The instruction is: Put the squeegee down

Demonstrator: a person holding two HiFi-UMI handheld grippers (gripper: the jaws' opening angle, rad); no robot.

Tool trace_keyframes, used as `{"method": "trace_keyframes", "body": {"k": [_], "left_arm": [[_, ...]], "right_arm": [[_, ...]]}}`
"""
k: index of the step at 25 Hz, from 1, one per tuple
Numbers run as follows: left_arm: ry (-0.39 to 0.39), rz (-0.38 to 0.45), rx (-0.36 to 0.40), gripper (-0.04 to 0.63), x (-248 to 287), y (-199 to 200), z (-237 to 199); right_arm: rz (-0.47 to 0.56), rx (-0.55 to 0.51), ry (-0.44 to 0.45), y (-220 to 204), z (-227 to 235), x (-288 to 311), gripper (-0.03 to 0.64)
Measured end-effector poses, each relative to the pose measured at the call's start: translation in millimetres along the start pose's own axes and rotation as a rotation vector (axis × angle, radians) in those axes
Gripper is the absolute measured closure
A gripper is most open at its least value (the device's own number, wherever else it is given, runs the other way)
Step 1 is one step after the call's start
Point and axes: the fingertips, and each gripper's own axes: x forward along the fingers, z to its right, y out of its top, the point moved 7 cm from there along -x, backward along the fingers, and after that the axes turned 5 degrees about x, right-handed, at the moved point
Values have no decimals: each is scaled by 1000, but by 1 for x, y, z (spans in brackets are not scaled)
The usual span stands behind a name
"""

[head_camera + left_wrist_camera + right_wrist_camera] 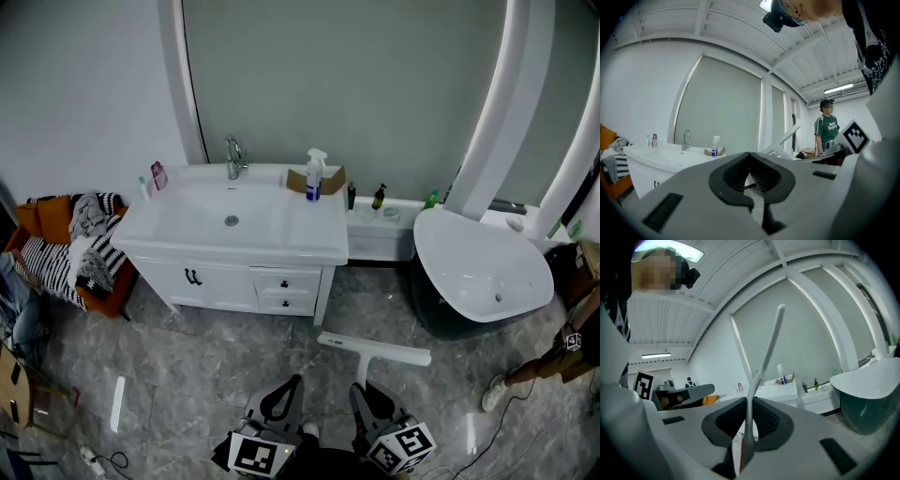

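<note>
The white T-shaped squeegee (373, 350) hangs over the grey marble floor in the head view, its blade lying crosswise and its handle running back into my right gripper (361, 386). In the right gripper view the thin handle (769, 345) rises from between the black pads (765, 420), which are shut on it. My left gripper (296, 382) is just to the left of it, its jaws together with nothing between them. In the left gripper view, the squeegee's blade (786, 138) shows as a slanting white bar beyond the left gripper (750, 157).
Ahead stands a white vanity (234, 244) with a sink, a tap and a spray bottle (315, 175). A white bathtub (483, 267) sits to the right, an orange sofa (70, 248) with clothes to the left. A person (548, 361) stands at the right edge. Cables lie on the floor bottom left.
</note>
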Motion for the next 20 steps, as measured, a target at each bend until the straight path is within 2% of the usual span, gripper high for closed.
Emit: {"method": "trace_keyframes", "body": {"k": [7,12,16,20], "left_arm": [[1,-15,5,591,23,-1,-19],[-73,-35,104,591,49,-1,-40],[-144,-68,117,591,71,5,-62],[-172,-67,135,591,89,11,-87]], "right_arm": [[-7,5,5,5,7,28,563],[-6,13,-19,11,10,61,563],[7,16,-35,24,8,92,563],[24,15,-41,33,4,121,563]]}}
